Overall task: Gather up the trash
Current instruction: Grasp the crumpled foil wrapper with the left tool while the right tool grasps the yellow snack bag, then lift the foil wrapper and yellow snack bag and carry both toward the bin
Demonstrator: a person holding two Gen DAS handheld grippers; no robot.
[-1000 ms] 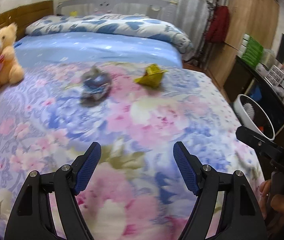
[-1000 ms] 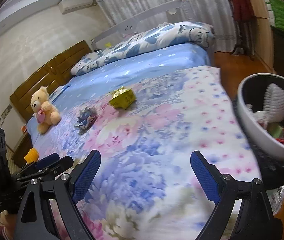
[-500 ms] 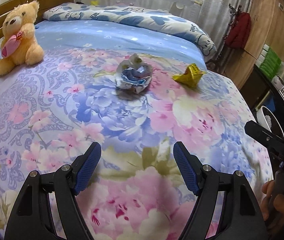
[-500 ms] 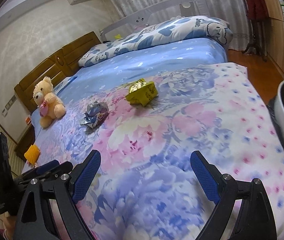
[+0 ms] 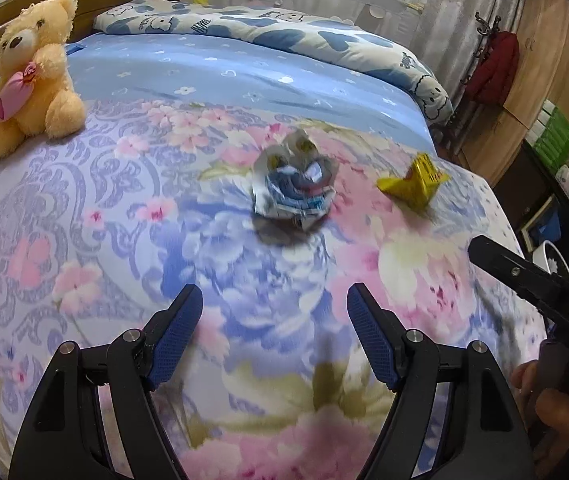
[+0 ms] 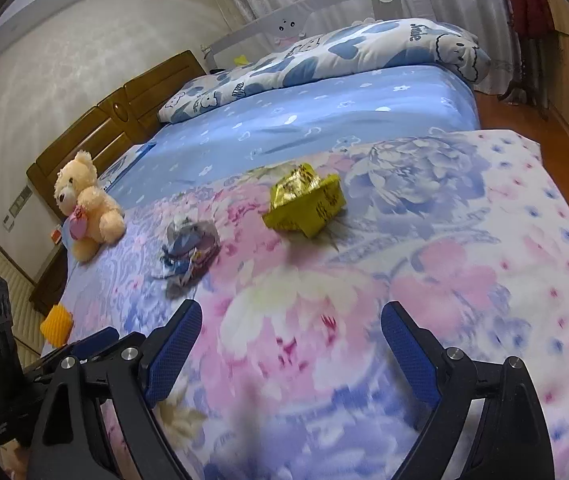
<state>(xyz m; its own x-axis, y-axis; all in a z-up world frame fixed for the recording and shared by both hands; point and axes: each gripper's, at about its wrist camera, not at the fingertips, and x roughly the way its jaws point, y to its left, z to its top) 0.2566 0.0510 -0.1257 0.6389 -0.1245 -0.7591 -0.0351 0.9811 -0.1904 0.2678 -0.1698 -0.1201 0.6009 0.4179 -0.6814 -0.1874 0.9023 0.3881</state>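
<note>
Crinkled silver-blue foil wrapper [image 5: 293,184] and yellow foil packet [image 6: 304,202] lay apart on the floral bed [image 5: 124,200], judged light, crushable and slippery, best pinched at a raised fold; left tool [image 5: 274,336] and right tool [image 6: 290,354] both gaped empty.

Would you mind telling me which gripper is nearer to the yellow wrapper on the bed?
Right. The right gripper points at the yellow wrapper ahead; the left gripper faces the silver-blue wrapper, further aside.
</note>
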